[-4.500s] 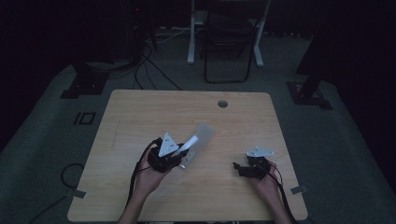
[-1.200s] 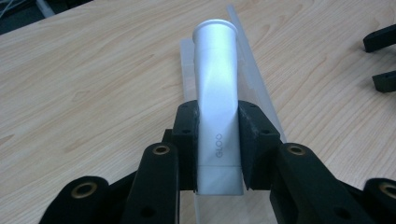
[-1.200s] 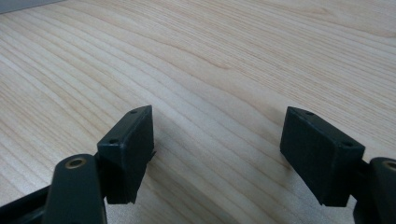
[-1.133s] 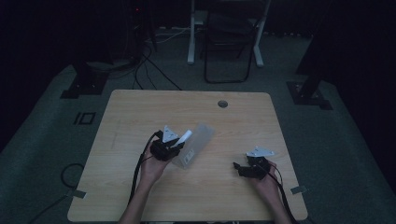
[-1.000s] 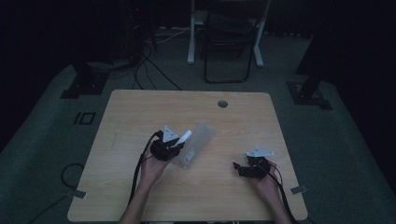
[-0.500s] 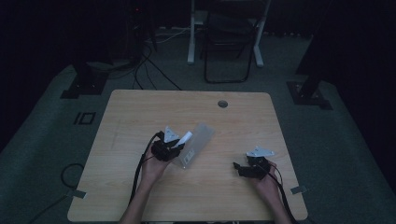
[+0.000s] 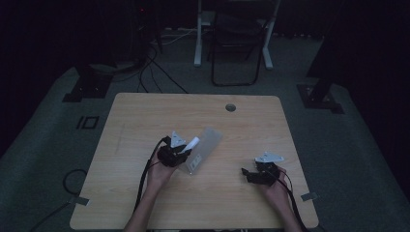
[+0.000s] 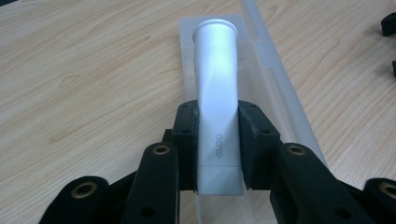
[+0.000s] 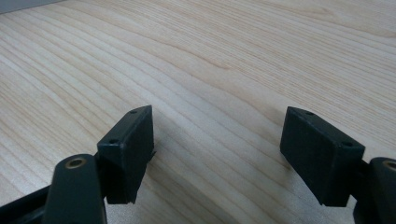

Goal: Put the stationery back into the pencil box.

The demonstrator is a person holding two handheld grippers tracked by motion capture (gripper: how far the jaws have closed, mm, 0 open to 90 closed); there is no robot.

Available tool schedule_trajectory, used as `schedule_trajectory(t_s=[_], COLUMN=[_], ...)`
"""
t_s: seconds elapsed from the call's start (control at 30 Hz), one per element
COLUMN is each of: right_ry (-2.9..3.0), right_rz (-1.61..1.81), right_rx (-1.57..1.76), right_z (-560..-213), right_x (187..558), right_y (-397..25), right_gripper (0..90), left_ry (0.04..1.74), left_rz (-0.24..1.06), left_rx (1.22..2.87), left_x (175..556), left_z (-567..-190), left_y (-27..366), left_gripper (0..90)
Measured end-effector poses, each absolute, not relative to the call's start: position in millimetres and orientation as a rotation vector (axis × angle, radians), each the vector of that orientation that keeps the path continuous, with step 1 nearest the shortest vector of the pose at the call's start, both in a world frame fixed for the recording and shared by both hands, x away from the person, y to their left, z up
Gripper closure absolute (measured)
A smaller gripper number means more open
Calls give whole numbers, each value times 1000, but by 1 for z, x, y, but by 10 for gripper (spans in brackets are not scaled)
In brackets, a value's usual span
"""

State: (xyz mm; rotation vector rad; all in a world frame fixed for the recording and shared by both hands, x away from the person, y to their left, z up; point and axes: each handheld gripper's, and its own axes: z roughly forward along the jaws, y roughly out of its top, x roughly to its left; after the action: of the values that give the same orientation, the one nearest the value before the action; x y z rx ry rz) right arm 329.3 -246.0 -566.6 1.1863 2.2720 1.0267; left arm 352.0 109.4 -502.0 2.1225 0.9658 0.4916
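A white squeeze tube (image 8: 215,105) marked GLOO is clamped by its flat crimped end in my left gripper (image 8: 218,140). Its round cap end points away from me, over a clear plastic tray (image 8: 271,79) that lies on the wooden table. In the high view the left gripper (image 7: 180,153) sits mid-table with the white tube (image 7: 192,143) at the near end of the clear tray (image 7: 205,147). My right gripper (image 7: 251,175) rests at the right near the front edge; its jaws (image 9: 224,154) stand wide open over bare wood.
The table (image 7: 145,121) has a round cable hole (image 7: 230,107) near its back edge. A chair (image 7: 239,43) and stand legs are on the dark floor beyond it. Black cables trail from both grippers toward the front edge.
Over the last seconds the left gripper with the tube has shifted slightly toward the back of the table, beside the tray. The right gripper has stayed put.
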Motion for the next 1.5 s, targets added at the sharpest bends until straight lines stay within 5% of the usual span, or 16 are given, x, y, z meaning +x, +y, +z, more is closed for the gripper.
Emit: schedule_trajectory(t_s=[1.5], right_ry=[2272], right_rz=[1026], right_rx=[1186], right_z=[-567], right_x=[329], right_y=[-246], right_gripper=[258], left_ry=[966], left_rz=[448], left_rx=[2129], left_x=[355], left_z=[-514], left_y=[109], left_gripper=[711])
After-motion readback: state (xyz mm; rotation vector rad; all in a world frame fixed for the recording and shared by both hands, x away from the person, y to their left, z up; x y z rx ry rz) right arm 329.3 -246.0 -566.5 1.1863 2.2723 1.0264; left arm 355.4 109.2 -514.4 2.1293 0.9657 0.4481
